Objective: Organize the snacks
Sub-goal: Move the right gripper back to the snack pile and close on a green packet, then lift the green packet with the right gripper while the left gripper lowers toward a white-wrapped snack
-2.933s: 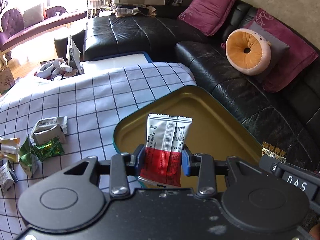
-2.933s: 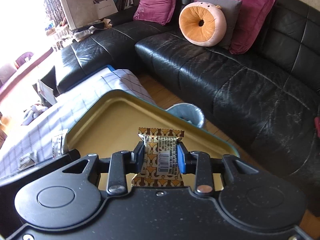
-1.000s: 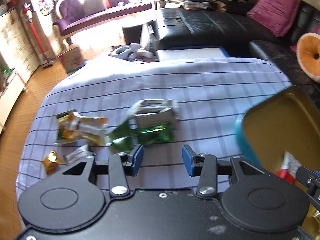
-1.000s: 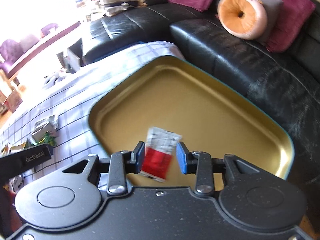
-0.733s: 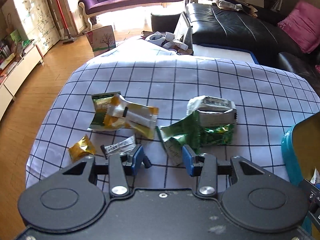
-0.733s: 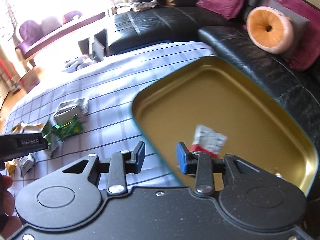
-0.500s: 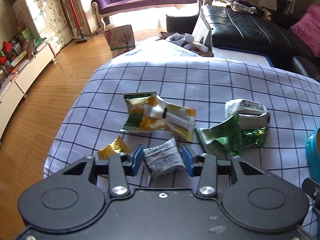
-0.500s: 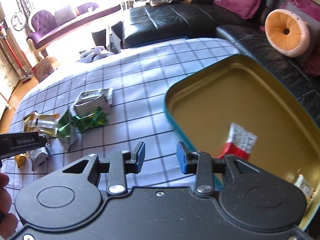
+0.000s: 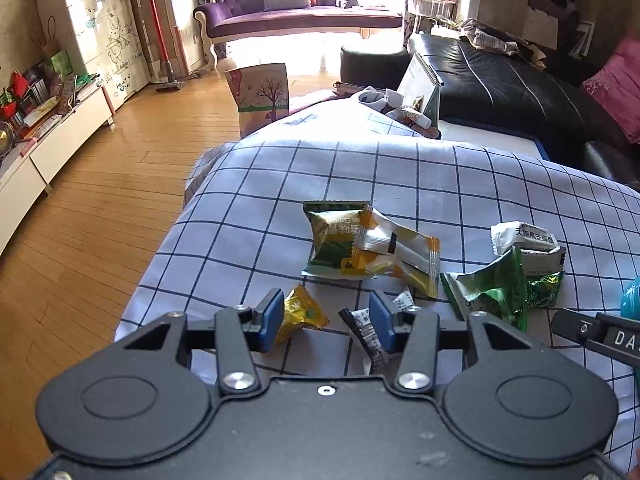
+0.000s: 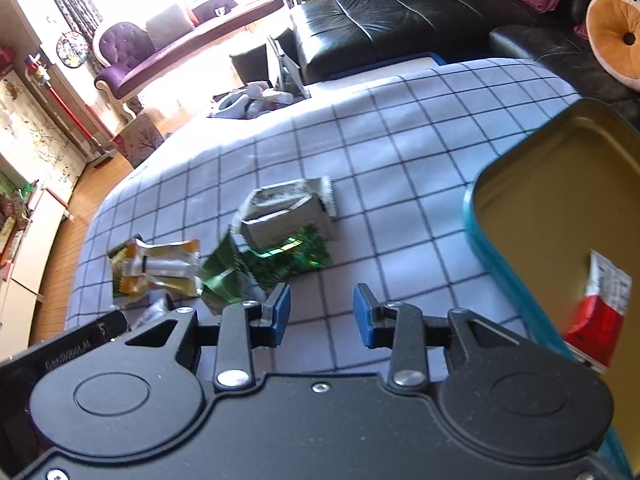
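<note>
My left gripper [image 9: 326, 322] hovers over the near left corner of the checked cloth with its jaws opening. A small yellow candy [image 9: 302, 314] lies between the pads, which do not press on it. A black-and-white packet [image 9: 370, 334] lies partly behind the right pad. Beyond them sit a green-yellow packet [image 9: 334, 236], a silver-yellow packet [image 9: 398, 254], a green packet [image 9: 494, 292] and a white packet [image 9: 528, 240]. My right gripper [image 10: 322, 314] is open over bare cloth just left of the gold tin [image 10: 478, 248]. A red-and-white packet [image 10: 598, 304] lies inside the tin.
The checked cloth [image 9: 400, 172] drops off at its left and near edges to a wooden floor [image 9: 100, 208]. A black sofa [image 10: 384, 24] runs behind. A box of clutter [image 9: 400, 108] stands past the far edge. The left gripper's body [image 10: 68, 354] shows at the lower left.
Both grippers let go of their packets into the tin, then swung left to the snack pile. The left jaws have widened and now straddle the yellow candy.
</note>
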Demonstrator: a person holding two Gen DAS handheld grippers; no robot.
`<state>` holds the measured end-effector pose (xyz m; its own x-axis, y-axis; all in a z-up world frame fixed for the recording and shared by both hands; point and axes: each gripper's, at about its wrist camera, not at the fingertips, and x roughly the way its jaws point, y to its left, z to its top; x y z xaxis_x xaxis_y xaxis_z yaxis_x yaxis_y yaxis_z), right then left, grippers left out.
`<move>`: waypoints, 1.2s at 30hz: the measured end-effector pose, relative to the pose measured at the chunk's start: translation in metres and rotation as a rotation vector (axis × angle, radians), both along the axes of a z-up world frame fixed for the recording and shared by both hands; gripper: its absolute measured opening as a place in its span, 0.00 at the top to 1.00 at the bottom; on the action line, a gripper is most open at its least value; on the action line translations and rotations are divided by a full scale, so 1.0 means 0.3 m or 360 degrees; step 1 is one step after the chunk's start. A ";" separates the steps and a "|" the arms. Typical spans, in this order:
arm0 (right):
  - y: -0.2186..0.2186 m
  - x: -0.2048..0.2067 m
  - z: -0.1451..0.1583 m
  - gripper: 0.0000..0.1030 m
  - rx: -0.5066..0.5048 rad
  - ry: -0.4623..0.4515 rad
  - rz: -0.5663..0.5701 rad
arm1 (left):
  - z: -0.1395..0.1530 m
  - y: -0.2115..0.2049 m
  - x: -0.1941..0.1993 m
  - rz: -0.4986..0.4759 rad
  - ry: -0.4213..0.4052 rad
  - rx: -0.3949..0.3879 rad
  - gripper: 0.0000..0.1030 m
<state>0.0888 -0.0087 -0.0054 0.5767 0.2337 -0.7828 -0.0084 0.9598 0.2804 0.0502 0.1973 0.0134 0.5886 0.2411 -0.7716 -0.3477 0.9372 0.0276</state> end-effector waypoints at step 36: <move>0.008 0.000 -0.041 0.94 0.0204 0.0126 -0.0039 | -0.042 0.107 -0.014 -0.0026 0.0063 -0.0079 0.52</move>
<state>0.0889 -0.0062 -0.0177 0.5213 0.3210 -0.7907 0.0417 0.9159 0.3993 0.0460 0.2293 0.0009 0.5610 0.1924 -0.8051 -0.3320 0.9433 -0.0059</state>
